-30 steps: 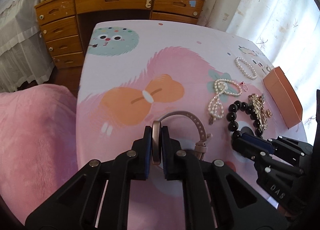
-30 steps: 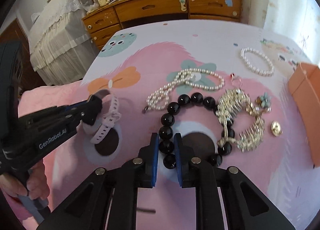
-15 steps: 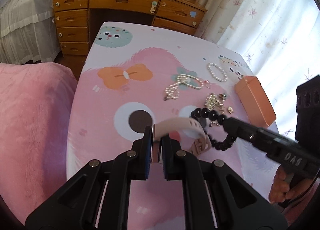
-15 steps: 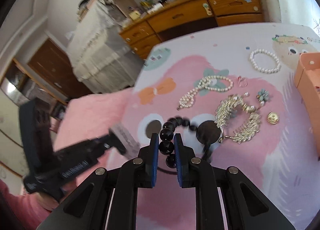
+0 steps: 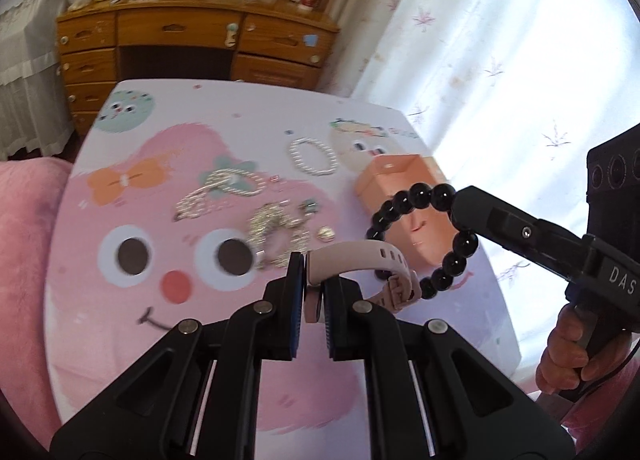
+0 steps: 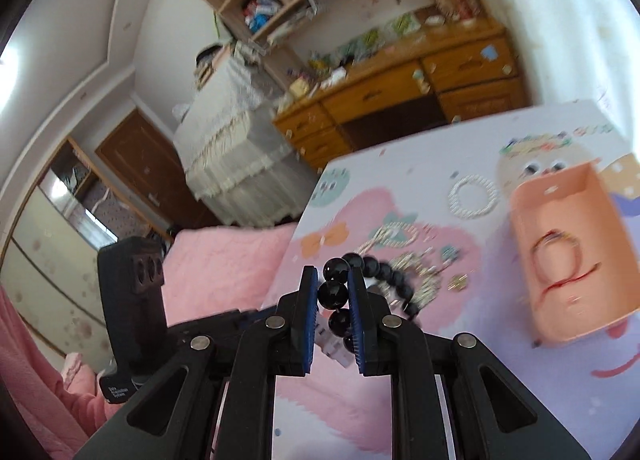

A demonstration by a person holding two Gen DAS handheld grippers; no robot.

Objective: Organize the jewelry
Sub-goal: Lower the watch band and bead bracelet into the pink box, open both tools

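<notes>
Nearest the left wrist camera, the left gripper (image 5: 309, 292) is pinched on the face of a pale pink watch (image 5: 360, 264), whose strap arcs out to the right with the buckle end dangling free; held by so little, the watch could pivot or slip out if the hand swings. Just beyond it, the right gripper (image 6: 333, 296) is clamped on a single bead of the black bead bracelet (image 5: 420, 236), and the rest of the loop hangs loose and close to the watch strap, so the two could tangle or knock together in the air. Farther out, the orange box (image 6: 576, 256) stands open on the counter (image 5: 120, 340) with a red cord loop already inside; a dangling bracelet may catch its rim or tip it. Beyond lie the gold chain heap (image 5: 276, 228), the pearl necklace (image 5: 224, 192) and the pearl bracelet (image 5: 314, 156), which a low pass could drag.
</notes>
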